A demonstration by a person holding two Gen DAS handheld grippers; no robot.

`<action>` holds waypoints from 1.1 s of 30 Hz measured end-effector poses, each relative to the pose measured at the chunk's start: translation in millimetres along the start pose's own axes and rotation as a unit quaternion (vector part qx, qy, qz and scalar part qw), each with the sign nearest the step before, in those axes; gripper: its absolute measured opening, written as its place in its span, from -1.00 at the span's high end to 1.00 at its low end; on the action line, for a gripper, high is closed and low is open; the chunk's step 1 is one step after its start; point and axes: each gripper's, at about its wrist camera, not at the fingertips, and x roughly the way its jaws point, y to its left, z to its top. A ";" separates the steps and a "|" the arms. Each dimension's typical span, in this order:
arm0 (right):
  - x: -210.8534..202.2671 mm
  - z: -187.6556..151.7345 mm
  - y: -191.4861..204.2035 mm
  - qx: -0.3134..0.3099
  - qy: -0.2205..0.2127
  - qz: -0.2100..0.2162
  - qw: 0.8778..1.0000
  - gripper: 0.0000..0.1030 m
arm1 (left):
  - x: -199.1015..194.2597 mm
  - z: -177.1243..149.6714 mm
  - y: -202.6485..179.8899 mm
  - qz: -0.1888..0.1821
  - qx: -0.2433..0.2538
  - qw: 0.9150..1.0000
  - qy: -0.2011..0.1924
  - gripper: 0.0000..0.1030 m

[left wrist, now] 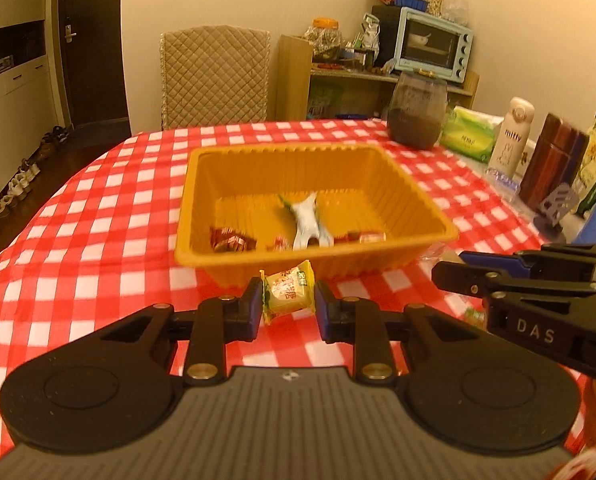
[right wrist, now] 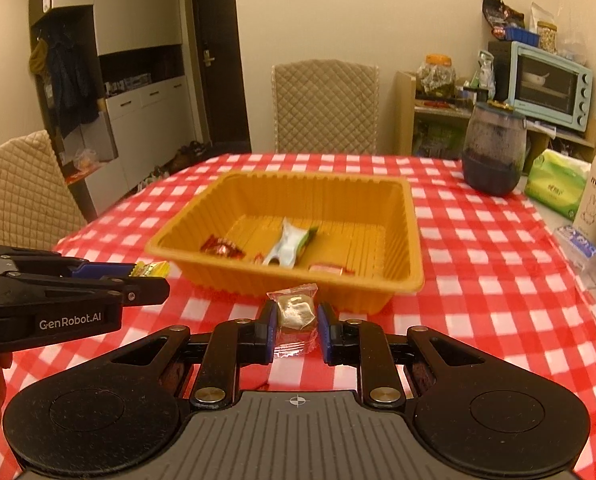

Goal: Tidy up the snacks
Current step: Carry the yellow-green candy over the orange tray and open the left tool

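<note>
Left wrist view: left gripper (left wrist: 289, 307) pinching a small yellow-green wrapped candy (left wrist: 286, 291) between its blue pads, held above the red-and-white checked tablecloth (left wrist: 98, 240), just before the near wall of the orange ribbed plastic tray (left wrist: 258, 268). Right of it, seen from the side, the right gripper (left wrist: 463, 268), black with blue pads.

Right wrist view: right gripper (right wrist: 296, 330) pinching a small clear-wrapped beige candy (right wrist: 296, 312), also above the cloth and near the front rim of the same tray (right wrist: 298, 284). At the left edge, the left gripper (right wrist: 148, 276) with its yellow candy (right wrist: 152, 269) showing at the tip.

Inside the tray, already lying: a white and green snack packet (right wrist: 288, 242) in the middle, a red foil candy (right wrist: 220, 247) to its left, a smaller red piece beside the packet, and a red-and-white wrapped bar (right wrist: 329, 268) to the right.

Farther on the table: a dark round jar with lid (right wrist: 493, 148), a green tissue pack (right wrist: 555, 182), a white bottle with a rabbit drawing (right wrist: 595, 196). Behind the table, a beige quilted chair (right wrist: 325, 106) and a light-blue toaster oven (right wrist: 549, 86) on a wooden shelf.
</note>
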 end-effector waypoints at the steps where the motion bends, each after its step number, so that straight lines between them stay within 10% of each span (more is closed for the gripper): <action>1: 1.2 3.7 -1.4 0.001 -0.003 0.000 1.000 0.58 | 2.0 4.4 0.4 0.000 0.001 1.000 -0.002 0.53; 33: 91.1 75.8 -50.1 0.047 0.003 -0.016 0.999 0.58 | 90.8 67.2 27.4 0.020 -0.004 1.000 0.010 0.52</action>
